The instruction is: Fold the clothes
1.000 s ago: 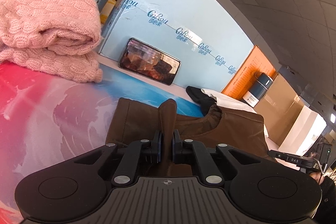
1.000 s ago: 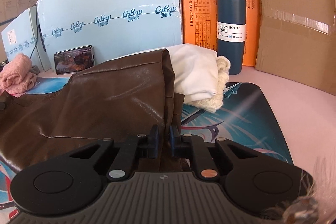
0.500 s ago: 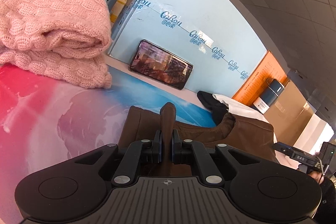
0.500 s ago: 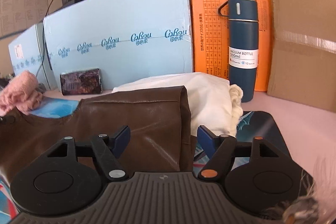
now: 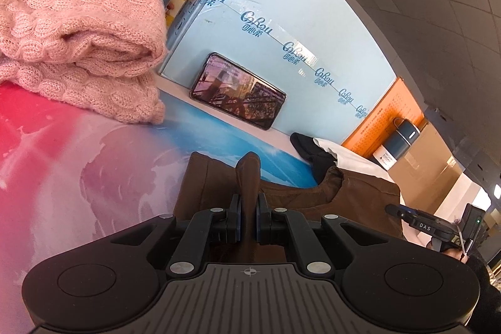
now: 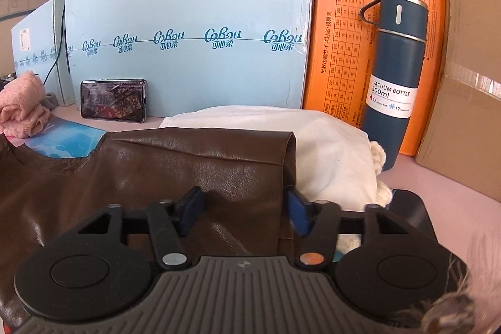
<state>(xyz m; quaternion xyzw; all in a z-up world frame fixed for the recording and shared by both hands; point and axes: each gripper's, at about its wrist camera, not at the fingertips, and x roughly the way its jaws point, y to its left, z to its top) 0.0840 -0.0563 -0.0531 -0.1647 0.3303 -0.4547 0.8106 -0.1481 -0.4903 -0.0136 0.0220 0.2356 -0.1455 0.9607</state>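
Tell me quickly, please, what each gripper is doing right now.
Left gripper: shut on a pinched fold of the brown leather garment.
Right gripper: open, jaws spread over the garment, holding nothing.

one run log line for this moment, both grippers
step: fold brown garment | left hand-held gripper: shut on garment fold | right hand-held gripper: open over garment | beside: white cloth
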